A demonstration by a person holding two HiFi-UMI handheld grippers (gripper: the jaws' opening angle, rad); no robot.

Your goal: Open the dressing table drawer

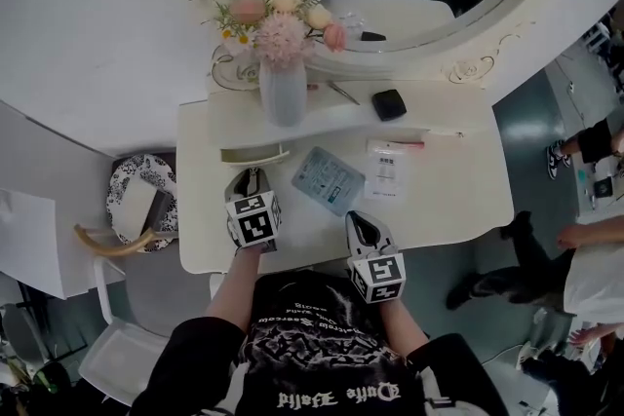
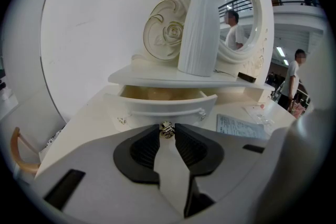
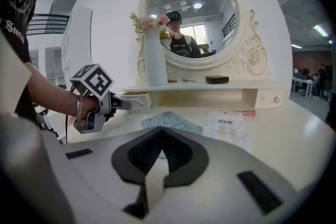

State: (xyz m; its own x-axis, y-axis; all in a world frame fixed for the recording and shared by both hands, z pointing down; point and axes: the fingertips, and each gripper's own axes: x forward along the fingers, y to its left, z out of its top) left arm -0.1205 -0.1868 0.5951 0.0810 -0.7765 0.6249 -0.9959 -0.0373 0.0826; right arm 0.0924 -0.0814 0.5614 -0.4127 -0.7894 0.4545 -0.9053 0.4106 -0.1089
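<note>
A white wall (image 1: 88, 34), grey-green floor (image 1: 531, 127), patterned chair (image 1: 132, 172) and ceiling strip lights (image 3: 320, 30).

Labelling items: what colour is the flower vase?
The vase is white and ribbed, best seen in the left gripper view.

left gripper (image 1: 251, 180) pinching drawer knob (image 2: 166, 129); right gripper (image 1: 363, 225) closed, empty.

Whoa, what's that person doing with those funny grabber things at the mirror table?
A person at the white dressing table holds a gripper in each hand. The left gripper pinches the little metal knob of the small drawer under the vase shelf, and the drawer stands partly open. The right gripper is shut on nothing, above the tabletop.
</note>
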